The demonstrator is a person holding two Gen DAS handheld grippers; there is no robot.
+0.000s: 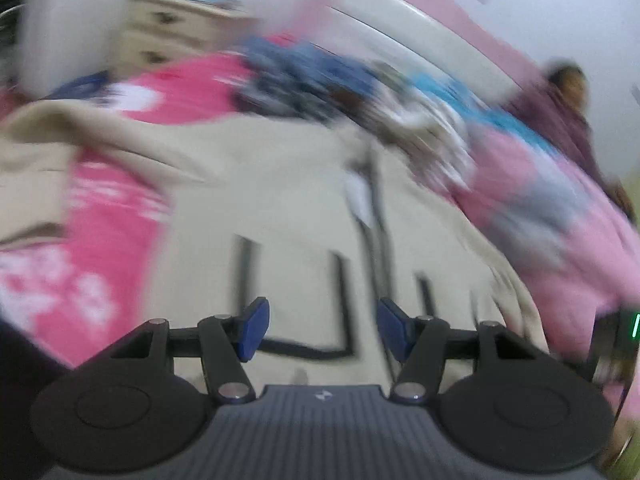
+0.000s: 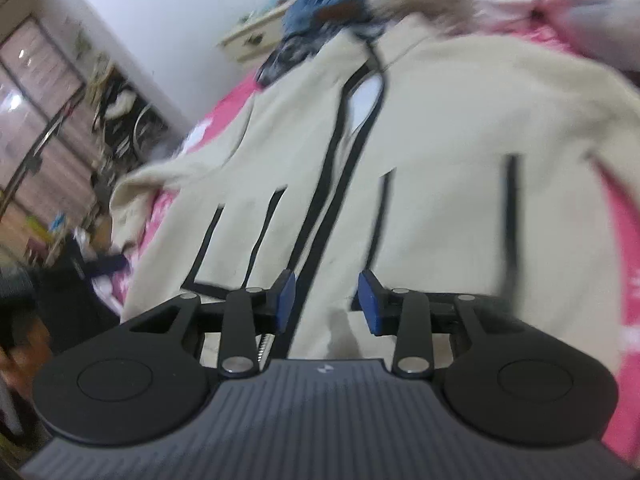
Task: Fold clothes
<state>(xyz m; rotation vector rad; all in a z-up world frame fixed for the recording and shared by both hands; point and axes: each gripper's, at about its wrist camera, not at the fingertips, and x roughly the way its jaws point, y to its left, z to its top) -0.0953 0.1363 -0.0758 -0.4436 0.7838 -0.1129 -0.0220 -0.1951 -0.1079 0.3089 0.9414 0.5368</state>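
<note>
Cream jacket (image 2: 460, 152) looks soft, light, floppy; best pinched at hem edge toward 6 o'clock; left gripper (image 1: 322, 330) and right gripper (image 2: 326, 302) both apart, empty.

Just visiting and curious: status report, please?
Left hand-held gripper open, empty. Right hand-held gripper open, empty. Cream jacket spread on pink bedding, unfolded. Clothes pile behind it.

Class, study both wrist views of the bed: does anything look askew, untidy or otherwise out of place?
Yes. The cream jacket with black trim lies crooked on the pink bedspread, one sleeve trailing off sideways and rumpled. Beyond its collar, a heap of unfolded clothes is jumbled together. Both views are motion-blurred, so finer detail cannot be told.
</note>
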